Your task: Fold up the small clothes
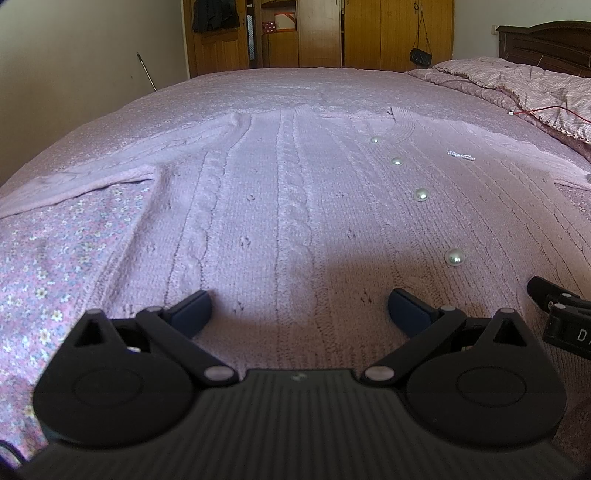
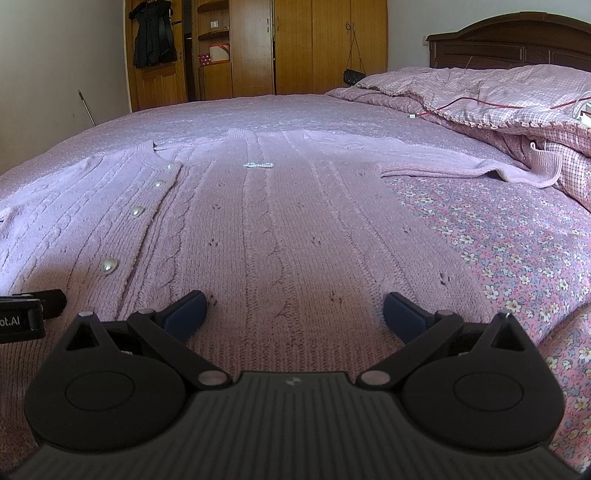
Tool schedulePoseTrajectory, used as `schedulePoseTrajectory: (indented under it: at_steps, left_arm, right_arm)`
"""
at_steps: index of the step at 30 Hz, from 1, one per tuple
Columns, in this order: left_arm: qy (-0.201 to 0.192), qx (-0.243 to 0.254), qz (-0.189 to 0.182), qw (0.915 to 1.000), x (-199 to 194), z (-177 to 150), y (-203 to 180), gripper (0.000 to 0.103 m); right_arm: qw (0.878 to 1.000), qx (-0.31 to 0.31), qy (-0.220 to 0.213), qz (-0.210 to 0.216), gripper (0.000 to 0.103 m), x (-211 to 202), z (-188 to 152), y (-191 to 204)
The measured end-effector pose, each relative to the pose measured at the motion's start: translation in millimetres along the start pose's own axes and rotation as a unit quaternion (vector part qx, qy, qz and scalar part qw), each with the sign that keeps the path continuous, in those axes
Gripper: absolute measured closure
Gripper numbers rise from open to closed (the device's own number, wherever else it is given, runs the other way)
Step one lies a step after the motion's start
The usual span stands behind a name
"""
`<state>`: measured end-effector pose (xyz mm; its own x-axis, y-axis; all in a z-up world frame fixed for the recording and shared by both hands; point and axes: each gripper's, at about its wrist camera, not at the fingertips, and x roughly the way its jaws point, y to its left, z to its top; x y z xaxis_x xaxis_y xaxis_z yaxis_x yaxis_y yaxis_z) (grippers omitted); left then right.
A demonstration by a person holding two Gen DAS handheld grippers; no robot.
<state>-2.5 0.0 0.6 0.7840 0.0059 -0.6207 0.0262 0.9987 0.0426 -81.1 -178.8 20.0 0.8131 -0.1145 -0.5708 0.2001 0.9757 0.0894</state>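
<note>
Lay flat on the floral bedspread (image 2: 517, 236): pink cable-knit cardigan (image 1: 280, 206), pearl buttons (image 1: 421, 194) toward one o'clock. Hovered at its hem, jaws spread wide and empty: left gripper (image 1: 299, 308), right gripper (image 2: 295, 310) at its three o'clock.

A home bedroom: a wide bed (image 2: 517, 236) under a floral pink sheet fills the view, a checked quilt (image 2: 498, 96) bunched at its far right below a dark wooden headboard (image 2: 517, 40). Wooden wardrobes (image 2: 314, 48) line the far wall (a small black handbag (image 2: 352, 75) hangs there), a dark coat (image 2: 153, 35) far left.
</note>
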Motion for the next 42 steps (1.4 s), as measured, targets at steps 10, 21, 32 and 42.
schedulePoseTrajectory:
  at_steps: [10, 21, 32, 42]
  left_arm:
    - [0.019, 0.002, -0.006, 0.9998, 2, 6, 3, 0.0]
    - [0.022, 0.003, -0.006, 0.9997, 4, 6, 1, 0.0]
    - [0.025, -0.001, -0.011, 0.9996, 1, 7, 5, 0.0]
    - [0.022, -0.007, 0.002, 0.9997, -8, 22, 12, 0.0]
  right_arm:
    - [1.0, -0.008, 0.021, -0.002, 0.0, 5, 8, 1]
    - [0.998, 0.027, 0.032, 0.04, 0.0, 0, 25, -19]
    - [0.996, 0.09, 0.0, 0.019, 0.0, 3, 78, -101]
    - [0.992, 0.122, 0.003, -0.031, 0.0, 51, 123, -192]
